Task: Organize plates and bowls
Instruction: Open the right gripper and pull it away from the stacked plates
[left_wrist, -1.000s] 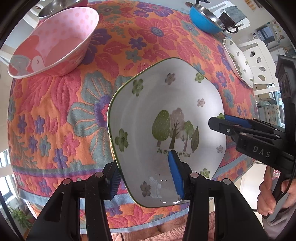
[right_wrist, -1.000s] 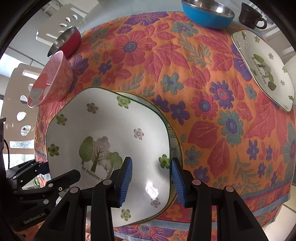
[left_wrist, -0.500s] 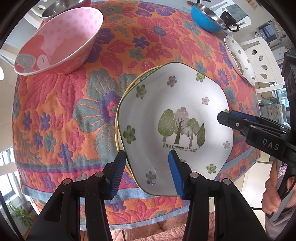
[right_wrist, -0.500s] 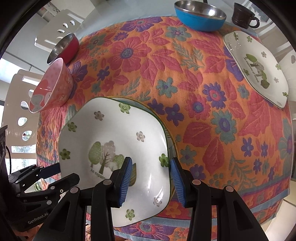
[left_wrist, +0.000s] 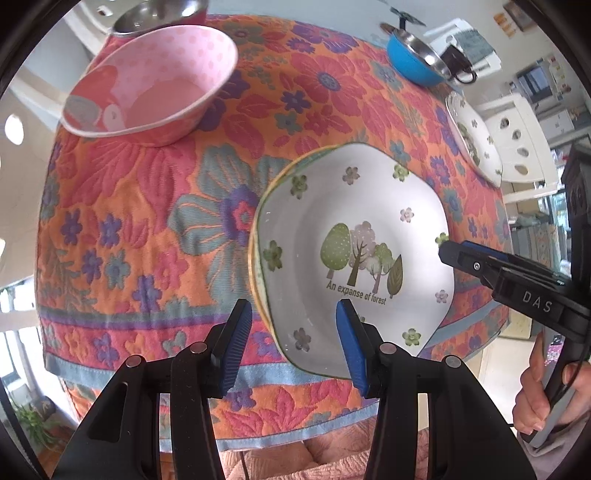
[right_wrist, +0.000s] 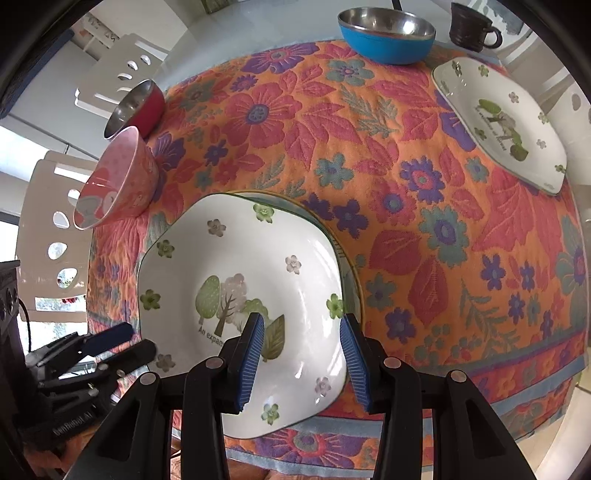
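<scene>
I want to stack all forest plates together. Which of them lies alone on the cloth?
The forest plate at the far right, beside the blue bowl. The near forest plate already rests on another dish, whose rim shows beneath.

Home dining room: floral tablecloth (left_wrist: 147, 229), white chairs (right_wrist: 107, 79).

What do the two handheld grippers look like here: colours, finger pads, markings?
Both are black plastic with ribbed blue pads and silver pivot pins. The right gripper carries white "DAS" lettering; the left gripper shows pale lettering low on its body, too blurred to read surely.
</scene>
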